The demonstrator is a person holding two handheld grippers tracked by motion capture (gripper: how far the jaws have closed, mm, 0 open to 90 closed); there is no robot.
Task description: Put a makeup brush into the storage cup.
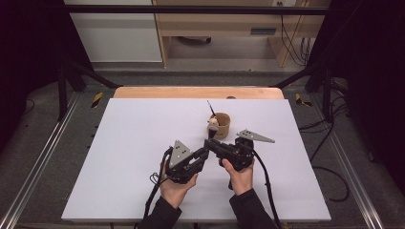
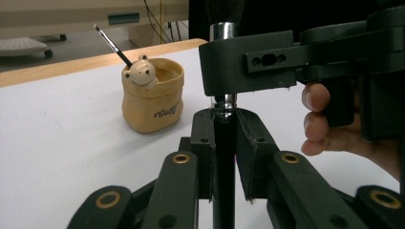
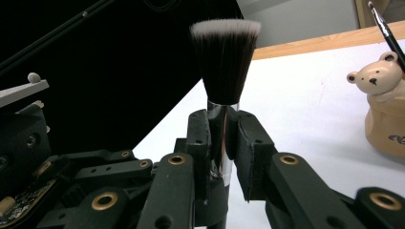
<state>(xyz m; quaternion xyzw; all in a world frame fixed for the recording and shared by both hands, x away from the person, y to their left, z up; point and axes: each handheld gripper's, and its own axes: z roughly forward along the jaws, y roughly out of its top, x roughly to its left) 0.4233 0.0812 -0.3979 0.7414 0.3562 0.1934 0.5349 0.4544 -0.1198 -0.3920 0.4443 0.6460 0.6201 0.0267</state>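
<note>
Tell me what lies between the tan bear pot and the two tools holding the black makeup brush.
Nothing: in the high view, bare white table separates the tan bear pot from the black makeup brush.

Makeup brush point(image 3: 224, 62): handle hidden between the jaws, lower end cut off by the bottom edge of the right gripper view; too small to be made out in the high view. Thin brush point(image 3: 386, 29): tip cut off at upper right corner. Bear pot point(image 3: 384, 112): cropped by the right edge.

grey floor point(image 1: 43, 143), pale wooden shelving point(image 1: 224, 24), black frame point(image 1: 191, 9)
</note>
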